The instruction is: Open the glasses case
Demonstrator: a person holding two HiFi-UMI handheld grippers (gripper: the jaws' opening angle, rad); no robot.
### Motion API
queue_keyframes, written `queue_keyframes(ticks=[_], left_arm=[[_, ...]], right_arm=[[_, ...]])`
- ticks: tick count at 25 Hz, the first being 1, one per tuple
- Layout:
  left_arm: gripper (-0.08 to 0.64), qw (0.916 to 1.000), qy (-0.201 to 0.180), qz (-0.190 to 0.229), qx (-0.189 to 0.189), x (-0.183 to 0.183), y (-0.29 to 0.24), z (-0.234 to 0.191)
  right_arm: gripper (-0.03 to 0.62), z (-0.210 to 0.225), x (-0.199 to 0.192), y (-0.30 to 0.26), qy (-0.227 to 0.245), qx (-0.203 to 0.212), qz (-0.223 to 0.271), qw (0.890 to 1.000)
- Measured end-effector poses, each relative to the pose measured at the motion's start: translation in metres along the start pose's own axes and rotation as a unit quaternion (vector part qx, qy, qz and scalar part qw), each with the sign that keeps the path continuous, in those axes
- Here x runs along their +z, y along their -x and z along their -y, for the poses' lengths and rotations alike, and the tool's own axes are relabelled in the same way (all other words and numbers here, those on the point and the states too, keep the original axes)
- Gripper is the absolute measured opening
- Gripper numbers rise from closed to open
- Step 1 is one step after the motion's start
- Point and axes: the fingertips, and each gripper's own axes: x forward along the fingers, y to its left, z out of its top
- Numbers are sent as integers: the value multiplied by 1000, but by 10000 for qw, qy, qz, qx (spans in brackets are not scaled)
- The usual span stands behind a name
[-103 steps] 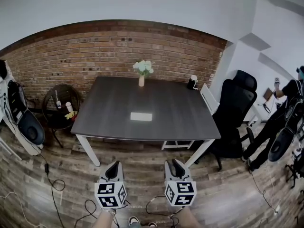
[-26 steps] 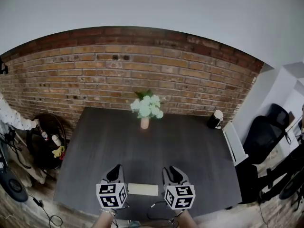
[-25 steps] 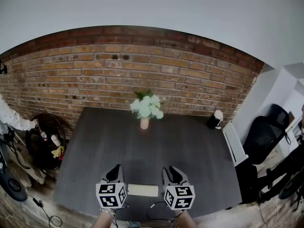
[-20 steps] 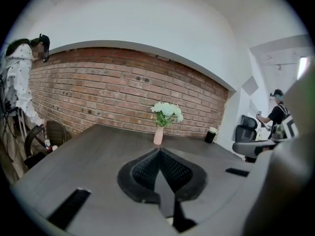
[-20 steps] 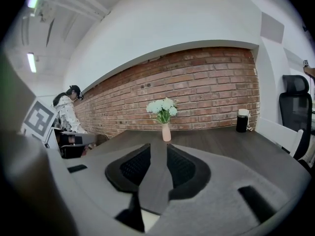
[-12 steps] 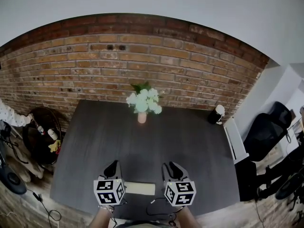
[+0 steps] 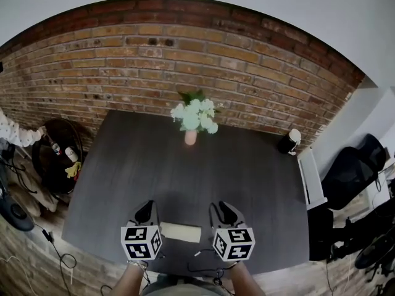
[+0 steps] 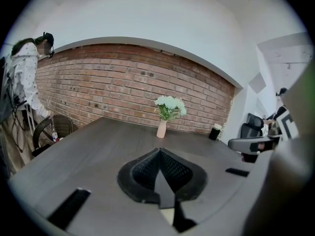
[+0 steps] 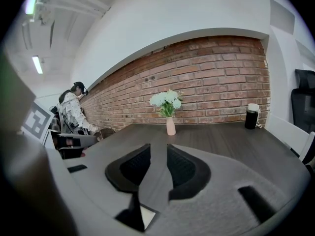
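The glasses case (image 7: 181,232) is a flat cream box lying closed on the dark table (image 7: 234,165), near its front edge. My left gripper (image 7: 145,213) hovers just left of it. My right gripper (image 7: 225,214) hovers a little to its right. In the left gripper view the pads of the left gripper (image 8: 160,150) meet at their tips with nothing between them. In the right gripper view the right gripper (image 9: 158,145) shows a bare gap between its pads. A corner of the case (image 8: 167,216) shows under the left gripper's body, and the case (image 9: 146,214) also shows under the right one.
A pink vase of white flowers (image 7: 191,137) stands at the table's far middle and a black and white cup (image 7: 288,142) at its far right corner. A round side table (image 7: 58,159) with bottles is at the left, an office chair (image 7: 352,165) at the right. A brick wall runs behind.
The person has walked up to the table. Over the last second the view has tipped further down, and both grippers have sunk slightly toward the table beside the case. The case has not moved.
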Motion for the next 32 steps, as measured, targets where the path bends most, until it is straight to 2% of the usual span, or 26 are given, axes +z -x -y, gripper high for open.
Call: queue_keyframes(ticks=[4,11,20,32], left_arm=[[-5,9999,61,-136,64,-15,0,-3],[-5,9977,238,-596,216,-63,6,-12],[-5,9905,552,-1165,472,-133,10,-22],[-5,9857,622,-1495,463,-186,12,-8]], right_arm=[[109,-1,-14,-5,-26,56,-150,9999],[109,-9,-62,-11,-108,246,-693,9972],[109,-19,-130,-12,-144,519,-1388,9889],[110,-21,-170,-8,189,825,-1767,9806]])
